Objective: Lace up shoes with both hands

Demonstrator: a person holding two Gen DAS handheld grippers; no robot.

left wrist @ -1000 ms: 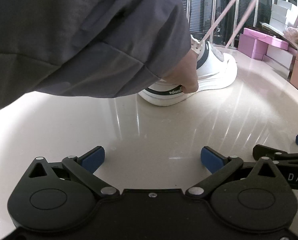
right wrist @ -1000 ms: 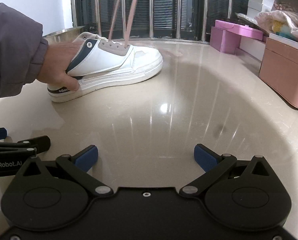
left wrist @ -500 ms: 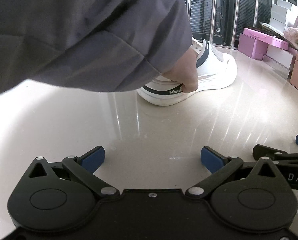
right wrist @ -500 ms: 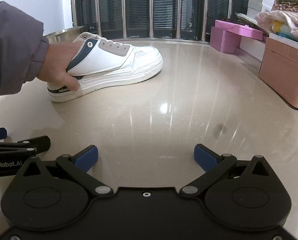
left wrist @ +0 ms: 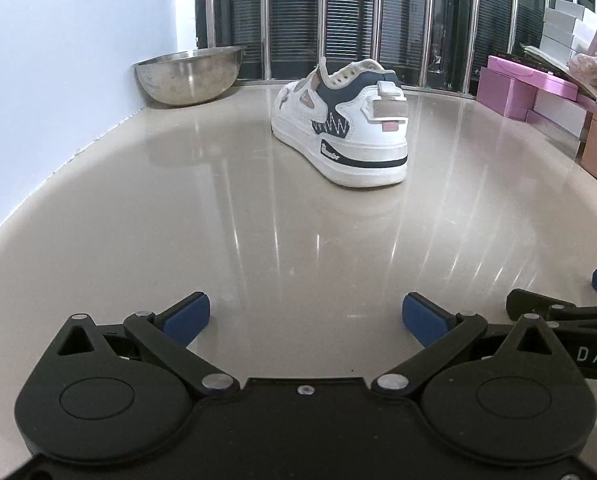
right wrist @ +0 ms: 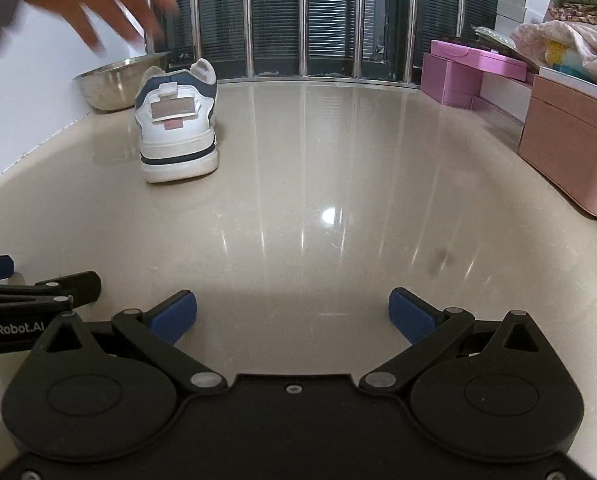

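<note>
A white sneaker (left wrist: 346,128) with navy trim stands on the glossy beige tabletop (left wrist: 258,248), heel turned toward both cameras; in the right wrist view the sneaker (right wrist: 178,124) sits at the left. No lace shows on it. My left gripper (left wrist: 306,318) rests low on the table, open and empty, well short of the shoe. My right gripper (right wrist: 292,314) lies beside it, also open and empty. A bare hand (right wrist: 110,4) hovers blurred above the shoe, its fingertips at the top edge of the left wrist view.
A steel bowl (left wrist: 188,76) sits against the white wall at the back left. Pink boxes (right wrist: 470,70) and a larger salmon box (right wrist: 570,144) line the right side. Dark barred windows (left wrist: 378,12) close off the back.
The hand has let go of the shoe and lifted away. The sneaker has been turned from side-on to heel-first. The taut pink laces seen a second ago are gone. Both grippers stayed put.
</note>
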